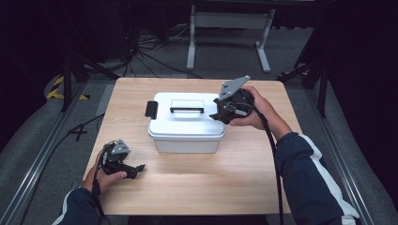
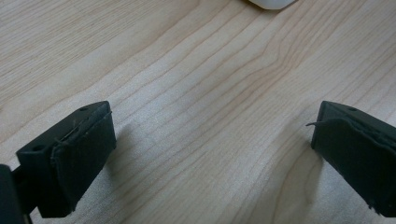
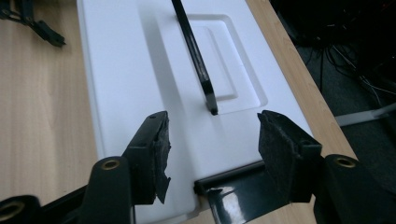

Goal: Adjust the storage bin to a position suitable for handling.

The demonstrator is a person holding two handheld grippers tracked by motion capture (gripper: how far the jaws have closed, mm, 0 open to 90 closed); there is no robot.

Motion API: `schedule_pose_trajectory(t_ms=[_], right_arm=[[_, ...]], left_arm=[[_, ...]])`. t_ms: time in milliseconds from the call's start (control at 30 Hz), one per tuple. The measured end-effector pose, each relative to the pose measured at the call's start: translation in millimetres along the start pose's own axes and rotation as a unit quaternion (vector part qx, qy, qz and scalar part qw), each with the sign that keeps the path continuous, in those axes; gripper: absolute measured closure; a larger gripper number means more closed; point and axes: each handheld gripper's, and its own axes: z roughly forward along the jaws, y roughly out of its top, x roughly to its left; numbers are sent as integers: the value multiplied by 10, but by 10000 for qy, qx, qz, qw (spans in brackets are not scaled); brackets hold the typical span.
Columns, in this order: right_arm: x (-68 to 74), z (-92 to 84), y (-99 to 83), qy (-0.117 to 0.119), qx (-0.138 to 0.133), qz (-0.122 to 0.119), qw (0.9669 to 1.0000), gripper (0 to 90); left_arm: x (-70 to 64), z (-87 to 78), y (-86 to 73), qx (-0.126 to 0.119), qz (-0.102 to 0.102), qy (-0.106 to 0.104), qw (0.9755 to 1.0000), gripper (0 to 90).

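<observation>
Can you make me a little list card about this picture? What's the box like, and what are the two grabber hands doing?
table: light wooden table
box: white plastic box, lid on, standing near the table's middle
handle: black handle on the lid
left clip: black latch, sticking out sideways
right clip: black latch, right at the right gripper's jaws
right gripper: open, at the box's right end
left gripper: open, low over bare wood, away from the box
holding anything: no, both grippers are empty
</observation>
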Motion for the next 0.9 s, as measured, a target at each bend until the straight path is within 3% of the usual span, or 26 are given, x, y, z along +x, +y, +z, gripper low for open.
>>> schedule_pose_trajectory(t_ms=[200,400,500,700,867,900], right_arm=[[-21,145,158,80,318,-269,9991,451],[-58,320,287,98,662,-427,9968,529],[-56,375,345,98,855,-603,9945,583],[-42,519,432,87,1436,-896,9855,668],[-32,570,485,194,1472,-944,9844,720],[-23,602,515,207,1506,-1005,9833,773]], left_arm=[[2,0,-1,-1,8,-6,10000,2],[1,0,-4,-14,9,-10,10000,3],[2,0,-4,-17,10,-10,10000,3],[2,-1,-4,-12,14,-12,10000,3],[2,-1,-4,-13,13,-12,10000,3],[2,-1,-4,-10,12,-13,10000,3]])
